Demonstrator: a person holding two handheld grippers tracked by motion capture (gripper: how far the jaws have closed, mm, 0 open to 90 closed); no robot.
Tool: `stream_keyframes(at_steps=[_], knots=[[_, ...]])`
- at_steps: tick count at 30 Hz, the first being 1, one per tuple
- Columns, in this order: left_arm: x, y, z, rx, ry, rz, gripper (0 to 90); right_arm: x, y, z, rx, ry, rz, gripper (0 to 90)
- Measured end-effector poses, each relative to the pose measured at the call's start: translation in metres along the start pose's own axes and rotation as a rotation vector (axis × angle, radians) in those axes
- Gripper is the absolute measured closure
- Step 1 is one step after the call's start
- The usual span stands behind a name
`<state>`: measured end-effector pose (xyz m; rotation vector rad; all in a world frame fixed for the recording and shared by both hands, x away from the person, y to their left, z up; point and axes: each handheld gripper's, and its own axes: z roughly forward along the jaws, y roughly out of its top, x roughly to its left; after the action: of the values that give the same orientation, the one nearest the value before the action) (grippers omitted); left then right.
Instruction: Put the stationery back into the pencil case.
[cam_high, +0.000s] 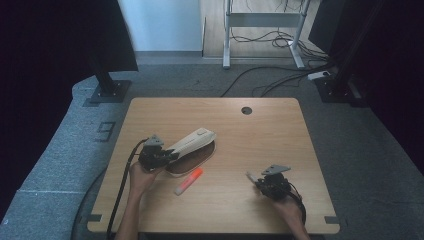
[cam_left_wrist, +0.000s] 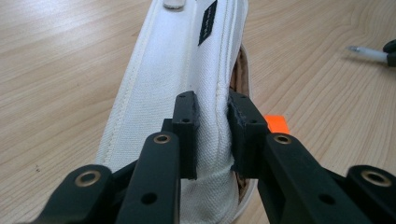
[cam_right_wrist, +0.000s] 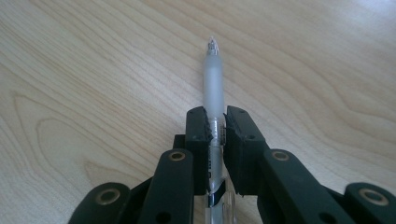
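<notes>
Fingers (cam_left_wrist: 187, 135) of the left gripper (cam_left_wrist: 212, 135) are clamped on the upper flap of a white pencil case (cam_left_wrist: 173, 88), the fabric being pinched between the two black pads. In the high view, the left gripper (cam_high: 156, 156) is seen at the near left of the wooden table (cam_high: 260, 135), with the pencil case (cam_high: 192, 141) stretching away from it toward the far right; the flap is lifted and tilted, so that the brown inside of the case is exposed beneath it. Just to the near right of the case, an orange highlighter (cam_high: 189, 181) is laid flat on the table, apart from both grippers. Farther right, near the table's near edge, the right gripper (cam_high: 260, 181) is held by a hand (cam_high: 289, 205). Its fingers (cam_right_wrist: 198, 140) are closed around a clear, frosted pen (cam_right_wrist: 213, 88), which is gripped along its barrel with the tip pointing away from the jaws. In the high view, the pen (cam_high: 251, 176) is seen sticking out to the left of that gripper, well apart from the case.
</notes>
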<state>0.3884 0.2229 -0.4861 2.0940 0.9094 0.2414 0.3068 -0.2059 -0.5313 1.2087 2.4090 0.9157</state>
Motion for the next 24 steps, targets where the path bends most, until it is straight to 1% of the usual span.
stream_keyframes(at_steps=[5,10,24], knots=[[0.0,0.0,0.0,-0.003,0.003,-0.002,74.8,-0.002,0.005,-0.005,-0.018,0.022,0.003,78.3],[0.0,0.0,-0.001,-0.008,0.005,-0.004,75.2,-0.003,0.016,-0.009,-0.034,0.05,-0.016,78.3],[0.0,0.0,-0.001,-0.008,0.002,-0.004,75.3,0.002,0.037,-0.012,-0.059,0.079,-0.052,78.3]])
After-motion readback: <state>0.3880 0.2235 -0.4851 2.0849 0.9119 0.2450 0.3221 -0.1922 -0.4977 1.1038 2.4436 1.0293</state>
